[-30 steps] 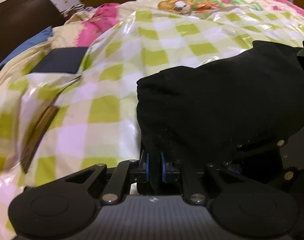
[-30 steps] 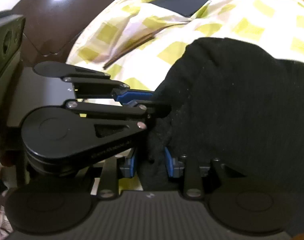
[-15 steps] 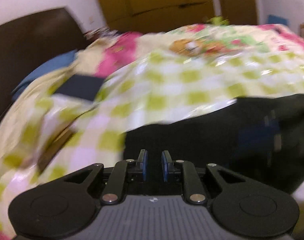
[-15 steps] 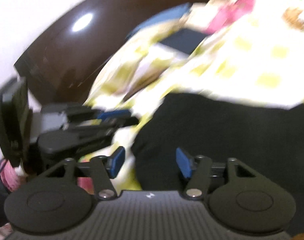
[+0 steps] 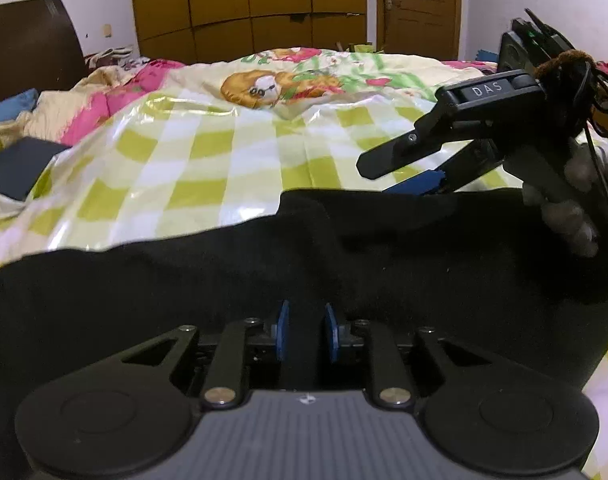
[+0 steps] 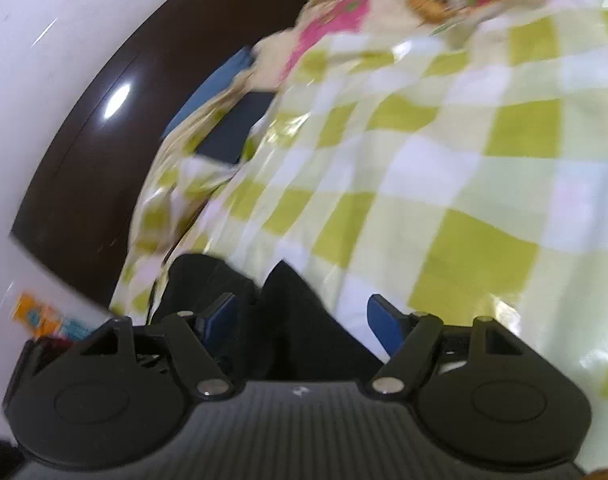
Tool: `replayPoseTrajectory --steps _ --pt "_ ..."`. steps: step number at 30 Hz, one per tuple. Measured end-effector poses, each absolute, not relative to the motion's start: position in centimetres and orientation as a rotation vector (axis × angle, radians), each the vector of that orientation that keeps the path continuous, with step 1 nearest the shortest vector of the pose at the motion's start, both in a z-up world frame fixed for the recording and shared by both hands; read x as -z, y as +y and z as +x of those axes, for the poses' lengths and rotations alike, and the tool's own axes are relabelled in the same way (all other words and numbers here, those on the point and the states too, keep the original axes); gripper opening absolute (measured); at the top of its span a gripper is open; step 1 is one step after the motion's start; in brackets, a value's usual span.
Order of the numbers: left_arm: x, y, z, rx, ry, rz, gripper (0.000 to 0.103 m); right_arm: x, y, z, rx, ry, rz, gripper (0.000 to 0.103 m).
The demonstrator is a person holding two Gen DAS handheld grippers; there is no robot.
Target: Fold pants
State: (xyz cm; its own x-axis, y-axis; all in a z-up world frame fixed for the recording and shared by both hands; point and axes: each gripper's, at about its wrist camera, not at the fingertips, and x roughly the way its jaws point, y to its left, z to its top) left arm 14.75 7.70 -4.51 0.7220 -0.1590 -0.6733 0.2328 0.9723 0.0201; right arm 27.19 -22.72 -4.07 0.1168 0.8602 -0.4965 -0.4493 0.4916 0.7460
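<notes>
Left wrist view: my left fingers (image 5: 306,336) are sitting a little apart above the black pants (image 5: 224,280), which are lying on the checkered bed cover (image 5: 224,168). My right fingers (image 6: 302,322) are spreading wide. "DAS" is showing on that tool.

The black pants (image 5: 344,264) lay spread across the near part of the bed (image 5: 232,160), on its green-and-white checked cover, as a broad dark band running from the left side to the right. Their fabric looked soft and matte, with shallow folds and a raised hump along the far edge. In the right wrist view, a bunched peak of the cloth (image 6: 296,320) stood up.
</notes>
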Motion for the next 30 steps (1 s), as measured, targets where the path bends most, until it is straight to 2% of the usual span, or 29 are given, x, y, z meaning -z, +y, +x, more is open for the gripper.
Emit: replayPoseTrajectory --steps 5,10,11,13,18,23,26,30 --pt "4.9 7.4 14.0 0.211 0.725 0.127 0.036 3.6 -21.7 26.7 -1.196 1.136 0.513 0.074" --pt "5.5 7.3 14.1 0.211 0.726 0.142 0.037 0.8 -20.7 23.1 -1.328 1.092 0.455 0.075" --pt "5.6 7.3 14.1 0.211 0.728 0.142 0.037 0.6 -20.4 22.6 -1.339 1.085 0.441 0.078" --pt "5.6 7.3 14.1 0.212 0.733 0.144 0.037 0.7 -19.4 22.1 -1.340 1.081 0.405 0.081" --pt "5.7 6.9 14.5 0.209 0.737 0.166 0.037 2.6 -17.4 23.6 -1.258 1.092 0.432 0.081" --pt "5.8 6.7 14.8 0.212 0.749 0.186 0.038 5.0 -16.7 28.4 -1.130 1.088 0.759 0.081" --pt "5.8 6.5 14.6 0.207 0.755 0.201 0.038 5.2 -19.4 30.6 -1.030 0.962 1.027 0.080" --pt "5.1 6.1 14.6 0.190 0.757 0.202 0.039 2.5 -23.5 29.4 -0.981 0.876 1.026 0.080"
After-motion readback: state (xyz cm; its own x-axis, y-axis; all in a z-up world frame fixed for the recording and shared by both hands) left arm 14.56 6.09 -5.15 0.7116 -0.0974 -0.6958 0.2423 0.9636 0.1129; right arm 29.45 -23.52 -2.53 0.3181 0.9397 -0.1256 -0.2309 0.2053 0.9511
